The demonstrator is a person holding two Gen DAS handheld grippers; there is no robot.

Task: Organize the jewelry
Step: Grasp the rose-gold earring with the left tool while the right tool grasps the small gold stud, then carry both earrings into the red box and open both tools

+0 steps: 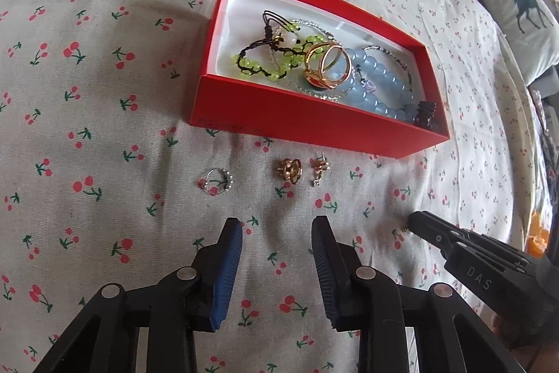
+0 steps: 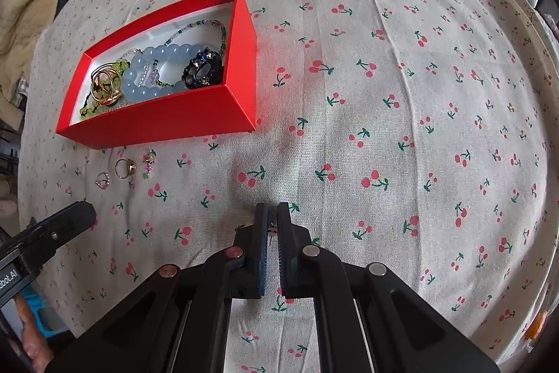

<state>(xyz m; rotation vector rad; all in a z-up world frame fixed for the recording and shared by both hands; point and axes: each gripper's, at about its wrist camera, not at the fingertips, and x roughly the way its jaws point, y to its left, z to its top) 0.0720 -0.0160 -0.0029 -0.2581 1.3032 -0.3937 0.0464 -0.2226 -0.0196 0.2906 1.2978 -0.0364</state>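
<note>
Right gripper (image 2: pixel 272 226) nearly closed on a tiny, light, slippery trinket (image 2: pixel 272 227), left gripper (image 1: pixel 276 233) wide open and empty; three small rings (image 1: pixel 288 171) lie near the red box (image 1: pixel 307 124), best pinched across their bands.

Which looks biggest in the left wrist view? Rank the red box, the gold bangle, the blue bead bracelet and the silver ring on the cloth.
1. Red box
2. Blue bead bracelet
3. Gold bangle, close to the bracelet, which is partly hidden, so unsure
4. Silver ring, though nearest the camera
</note>
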